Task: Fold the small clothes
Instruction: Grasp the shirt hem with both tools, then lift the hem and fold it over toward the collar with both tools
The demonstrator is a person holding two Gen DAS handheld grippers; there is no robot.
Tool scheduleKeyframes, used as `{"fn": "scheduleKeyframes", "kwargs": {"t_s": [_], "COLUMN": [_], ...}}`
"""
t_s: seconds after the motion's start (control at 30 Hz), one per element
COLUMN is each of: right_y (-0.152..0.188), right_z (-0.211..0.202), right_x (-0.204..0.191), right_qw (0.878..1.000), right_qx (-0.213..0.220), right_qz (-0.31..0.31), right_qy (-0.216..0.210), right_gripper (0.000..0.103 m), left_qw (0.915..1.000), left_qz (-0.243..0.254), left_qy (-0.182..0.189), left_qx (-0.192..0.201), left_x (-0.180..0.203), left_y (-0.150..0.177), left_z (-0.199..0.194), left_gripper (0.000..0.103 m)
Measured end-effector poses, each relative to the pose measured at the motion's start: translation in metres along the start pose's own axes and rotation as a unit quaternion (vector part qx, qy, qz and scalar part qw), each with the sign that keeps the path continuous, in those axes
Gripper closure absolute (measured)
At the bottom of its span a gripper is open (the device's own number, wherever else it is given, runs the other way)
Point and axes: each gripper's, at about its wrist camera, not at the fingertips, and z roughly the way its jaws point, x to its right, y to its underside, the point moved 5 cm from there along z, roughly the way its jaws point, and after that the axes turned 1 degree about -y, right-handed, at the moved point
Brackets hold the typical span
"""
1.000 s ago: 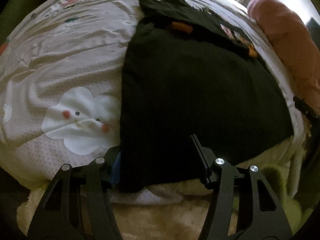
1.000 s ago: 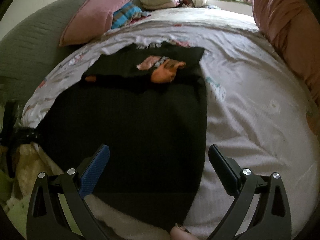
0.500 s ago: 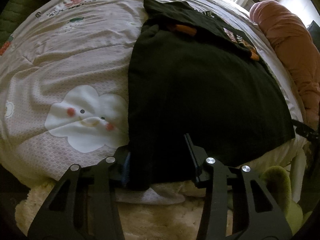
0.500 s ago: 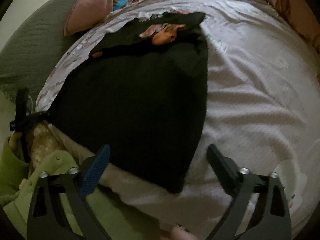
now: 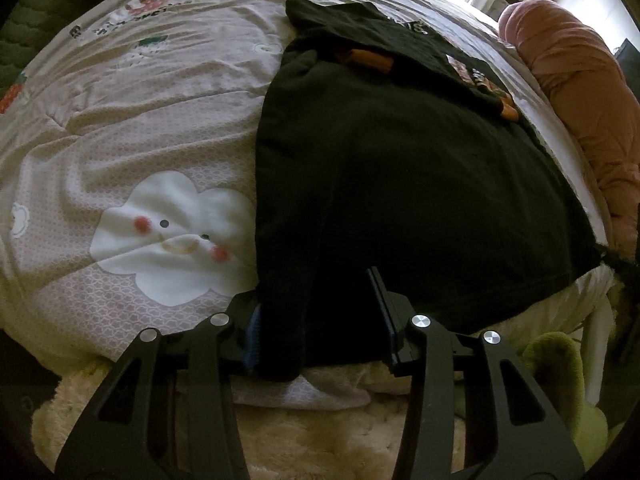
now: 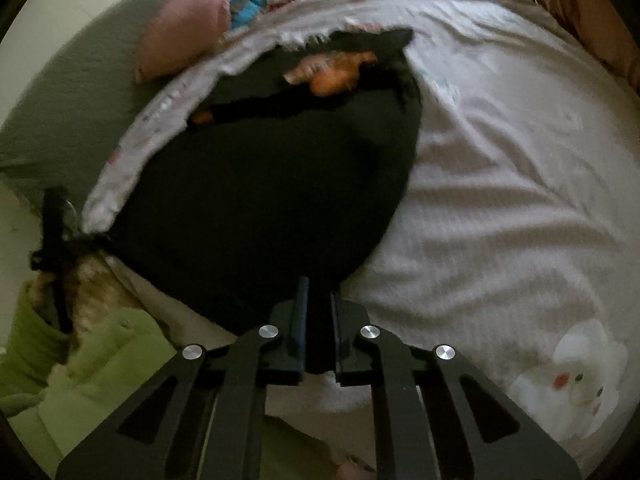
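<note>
The black shirt (image 5: pixel 400 184) lies flat on the bed (image 5: pixel 132 120), its long axis running away from both cameras toward the far, folded-over end where orange patches show. Its near hem hangs just over the bed's front edge — and that hem is what both tools are working on. The left gripper (image 5: pixel 316 320) sits at the hem's left corner with its fingers apart; a bunched fold of the corner hangs between them, lying against the blue-padded left finger (image 5: pixel 252 340) while the right finger rests on top of the cloth, so nothing is pinched yet. The right gripper (image 6: pixel 318 328) is at the opposite corner, fingers drawn together and clamped on the hem, dark fabric filling the narrow slit between them.

Since both grippers are at the near hem, the coming move likely depends on the left one closing, then carrying the hem away along the shirt's length toward the far end.

The shirt is dark, matte, and mostly smooth across its middle, with a soft ridge near the left corner. The right view is motion-blurred, so fine detail there is uncertain.
</note>
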Motion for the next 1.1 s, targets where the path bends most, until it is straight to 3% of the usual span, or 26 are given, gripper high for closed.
{"fn": "scheduleKeyframes", "kwargs": {"t_s": [0.07, 0.13, 0.2, 0.27, 0.47, 0.67, 1.1], "right_y": [-0.010, -0.019, -0.029, -0.039, -0.058, -0.068, -0.093], "right_z": [-0.010, -0.019, -0.028, -0.037, -0.051, -0.056, -0.075], "right_x": [-0.005, -0.006, -0.006, -0.005, -0.003, -0.001, 0.012], "right_qw": [1.000, 0.998, 0.997, 0.995, 0.988, 0.983, 0.971], "right_qx": [0.027, 0.052, 0.077, 0.102, 0.151, 0.180, 0.239], "right_qz": [-0.008, -0.012, -0.008, -0.004, 0.005, 0.009, 0.026], "right_qy": [-0.009, -0.012, -0.018, -0.021, -0.029, -0.018, 0.011], "right_gripper": [0.095, 0.095, 0.095, 0.096, 0.096, 0.096, 0.096], "left_qw": [1.0000, 1.0000, 0.9999, 0.9998, 0.9981, 0.9918, 0.9810], "left_qz": [0.001, 0.001, -0.002, -0.008, -0.038, -0.069, -0.085], "left_qy": [0.000, -0.001, -0.001, 0.003, 0.026, 0.054, 0.064], "left_qx": [0.000, 0.004, 0.010, 0.016, 0.041, 0.093, 0.162], "left_x": [0.001, 0.002, 0.001, 0.000, -0.004, -0.012, -0.008], "left_y": [-0.001, -0.001, -0.001, -0.002, -0.009, -0.036, -0.095], "left_z": [0.000, 0.000, -0.001, -0.004, -0.017, -0.046, -0.075], "left_gripper": [0.069, 0.077, 0.094, 0.097, 0.100, 0.100, 0.100]}}
